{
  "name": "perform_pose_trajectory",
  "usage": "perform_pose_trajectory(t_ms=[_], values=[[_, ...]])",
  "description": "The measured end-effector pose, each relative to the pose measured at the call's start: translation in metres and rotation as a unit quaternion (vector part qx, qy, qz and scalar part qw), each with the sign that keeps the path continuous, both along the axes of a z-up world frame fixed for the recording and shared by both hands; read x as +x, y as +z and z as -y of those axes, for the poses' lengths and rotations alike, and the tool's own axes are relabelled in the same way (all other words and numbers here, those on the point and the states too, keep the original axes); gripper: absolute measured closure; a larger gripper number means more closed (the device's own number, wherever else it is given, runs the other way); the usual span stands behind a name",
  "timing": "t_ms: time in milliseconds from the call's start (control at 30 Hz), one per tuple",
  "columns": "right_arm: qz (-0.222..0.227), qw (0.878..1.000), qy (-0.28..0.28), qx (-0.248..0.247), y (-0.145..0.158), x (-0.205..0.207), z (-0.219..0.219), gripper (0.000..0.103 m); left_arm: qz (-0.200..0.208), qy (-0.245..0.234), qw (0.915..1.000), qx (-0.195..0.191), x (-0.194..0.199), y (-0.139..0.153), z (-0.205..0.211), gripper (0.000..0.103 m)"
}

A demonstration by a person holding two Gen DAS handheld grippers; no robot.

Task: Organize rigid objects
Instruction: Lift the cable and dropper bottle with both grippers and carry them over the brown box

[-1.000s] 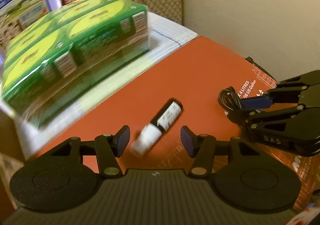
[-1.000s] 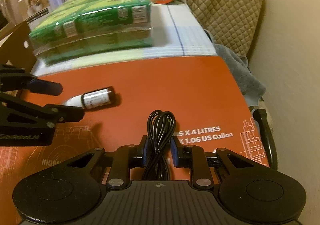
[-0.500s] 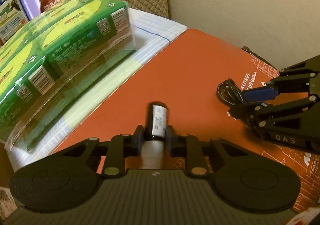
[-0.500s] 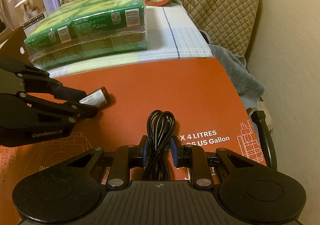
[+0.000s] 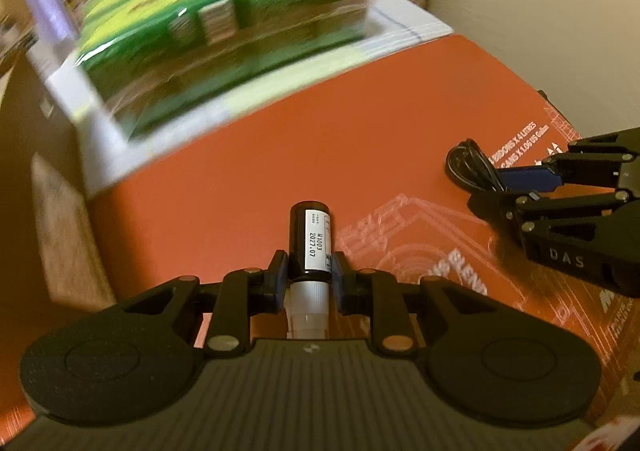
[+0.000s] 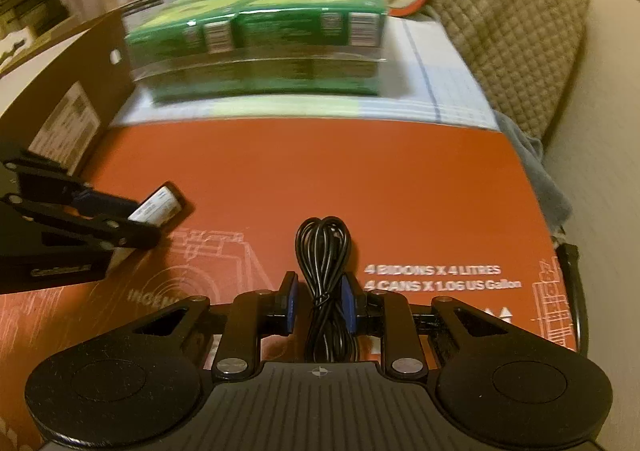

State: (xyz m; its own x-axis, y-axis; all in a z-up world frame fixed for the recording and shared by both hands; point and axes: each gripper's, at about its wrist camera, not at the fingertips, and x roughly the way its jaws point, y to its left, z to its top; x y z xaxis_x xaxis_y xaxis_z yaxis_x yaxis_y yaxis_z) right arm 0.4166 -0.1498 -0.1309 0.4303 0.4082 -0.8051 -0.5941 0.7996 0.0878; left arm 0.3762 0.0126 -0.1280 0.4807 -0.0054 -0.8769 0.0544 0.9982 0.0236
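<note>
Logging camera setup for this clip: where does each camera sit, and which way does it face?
Left wrist: behind the left claw, looking down along it over the orange box; it clamps a small bottle; right claw at right.
Right wrist: behind the right claw, facing the green pack; it clamps a cable bundle; left claw at left.
Shared: box, pack, bottle, cable, both claws.

The left tongs (image 5: 307, 278) and the right tongs (image 6: 320, 309), both angled steeply downward, are each clamped tight on something.
</note>
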Motion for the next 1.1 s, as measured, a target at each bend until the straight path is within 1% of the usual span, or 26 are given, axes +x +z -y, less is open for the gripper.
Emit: perform_pose_trajectory(t_ms=[67,200,633,733,800,1100], values=[[0.005,1.000,0.006,-0.003,-0.001,-0.003,-0.002,0.083,-0.003,0.012,0.9999,-0.006,-0.005,0.000,-0.003,0.084],[0.007,1.000,0.007,-0.004,-0.002,-0.003,-0.004,0.083,-0.008,0.026,0.9996,-0.010,-0.001,-0.004,-0.005,0.083],[0.020,1.000,0.016,-0.008,-0.002,-0.002,-0.003,0.083,0.000,0.036,0.9993,0.005,0.000,-0.003,-0.002,0.083],[0.018,1.000,0.016,-0.009,-0.002,-0.002,-0.003,0.084,-0.001,0.039,0.9992,0.006,-0.001,-0.002,-0.001,0.084],[0.018,1.000,0.016,-0.010,-0.002,-0.002,-0.003,0.087,-0.001,0.042,0.9991,0.005,-0.003,-0.002,-0.001,0.084],[0.003,1.000,0.019,-0.007,0.000,-0.008,-0.001,0.089,0.010,0.050,0.9987,-0.001,-0.017,0.006,-0.004,0.084]])
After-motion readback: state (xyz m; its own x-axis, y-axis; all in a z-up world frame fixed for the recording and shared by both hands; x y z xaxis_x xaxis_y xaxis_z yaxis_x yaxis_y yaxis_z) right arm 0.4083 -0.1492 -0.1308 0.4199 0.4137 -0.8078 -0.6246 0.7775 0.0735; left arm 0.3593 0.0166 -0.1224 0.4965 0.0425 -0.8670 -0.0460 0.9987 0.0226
